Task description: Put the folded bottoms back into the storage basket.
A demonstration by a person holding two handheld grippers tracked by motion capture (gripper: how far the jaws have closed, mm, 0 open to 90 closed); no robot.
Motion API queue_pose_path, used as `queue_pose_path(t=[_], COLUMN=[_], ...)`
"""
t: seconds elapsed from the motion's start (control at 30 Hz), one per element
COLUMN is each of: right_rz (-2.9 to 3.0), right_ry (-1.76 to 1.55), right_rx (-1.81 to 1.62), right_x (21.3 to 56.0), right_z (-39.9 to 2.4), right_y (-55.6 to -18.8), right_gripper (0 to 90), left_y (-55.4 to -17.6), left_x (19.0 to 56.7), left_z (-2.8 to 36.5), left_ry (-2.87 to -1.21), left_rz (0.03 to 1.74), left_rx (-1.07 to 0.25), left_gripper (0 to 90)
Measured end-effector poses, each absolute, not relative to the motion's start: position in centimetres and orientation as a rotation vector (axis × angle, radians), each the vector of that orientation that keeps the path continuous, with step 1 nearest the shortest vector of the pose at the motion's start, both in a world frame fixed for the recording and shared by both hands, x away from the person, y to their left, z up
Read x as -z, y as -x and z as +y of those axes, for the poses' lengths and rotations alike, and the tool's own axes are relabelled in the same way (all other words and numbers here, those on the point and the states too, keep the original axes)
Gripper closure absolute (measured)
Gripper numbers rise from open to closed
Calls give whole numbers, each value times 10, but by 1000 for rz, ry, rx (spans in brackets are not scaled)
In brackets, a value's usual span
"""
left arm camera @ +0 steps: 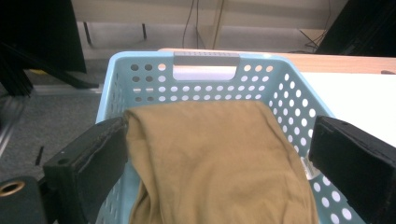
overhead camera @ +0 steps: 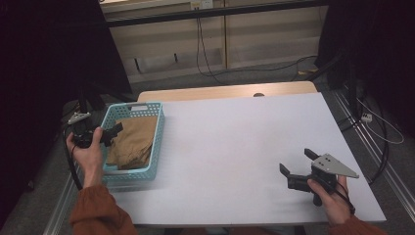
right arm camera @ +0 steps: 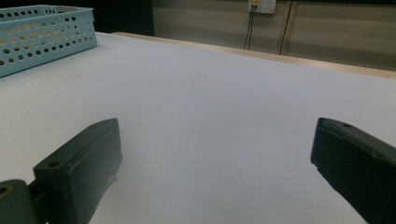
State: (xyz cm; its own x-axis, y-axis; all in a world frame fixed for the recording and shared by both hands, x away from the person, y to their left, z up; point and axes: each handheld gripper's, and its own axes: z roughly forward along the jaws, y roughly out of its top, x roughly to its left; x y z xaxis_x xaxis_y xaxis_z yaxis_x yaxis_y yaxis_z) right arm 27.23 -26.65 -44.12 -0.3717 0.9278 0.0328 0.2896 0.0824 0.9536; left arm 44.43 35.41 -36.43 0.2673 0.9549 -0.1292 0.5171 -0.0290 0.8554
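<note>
The brown cloth (left arm camera: 219, 163) lies folded inside the blue basket (left arm camera: 205, 63) at the worktop's (overhead camera: 235, 147) left edge; placement appears complete. The left gripper (overhead camera: 108, 134) hangs above it, fingers released, gripping nothing. The right gripper (overhead camera: 296, 164) rests near the front right, fingers spread and empty. Judged remaining: withdrawing the left gripper.

The folded cloth (overhead camera: 133, 141) lay in the basket (overhead camera: 159, 142), which stood at the tabletop's (overhead camera: 235, 142) left edge, near its front corner.
</note>
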Motion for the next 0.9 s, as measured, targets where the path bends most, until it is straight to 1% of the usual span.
queue_pose_path(t=[0.33,0.53,0.73,0.83,0.9], right_rz=[1742,1744,1737,1741,1742], right_ry=[-1201,-1187,-1194,-1189,-1185], right_rx=[-1300,-1295,-1293,-1294,-1296], right_x=[441,440,440,440,439], right_z=[-265,-263,-264,-263,-263], right_y=[-273,-272,-273,-273,-274], right_gripper=[18,17,18,17,17], left_y=[-431,-421,-411,-407,-402], left_x=[360,361,363,367,368], left_z=[349,343,343,346,346], left_ry=[-1724,-1752,-1750,-1726,-1728], left_rz=[1319,1262,1272,1287,1298], left_rx=[-612,-648,-625,-565,-595], left_gripper=[51,61,61,66,71])
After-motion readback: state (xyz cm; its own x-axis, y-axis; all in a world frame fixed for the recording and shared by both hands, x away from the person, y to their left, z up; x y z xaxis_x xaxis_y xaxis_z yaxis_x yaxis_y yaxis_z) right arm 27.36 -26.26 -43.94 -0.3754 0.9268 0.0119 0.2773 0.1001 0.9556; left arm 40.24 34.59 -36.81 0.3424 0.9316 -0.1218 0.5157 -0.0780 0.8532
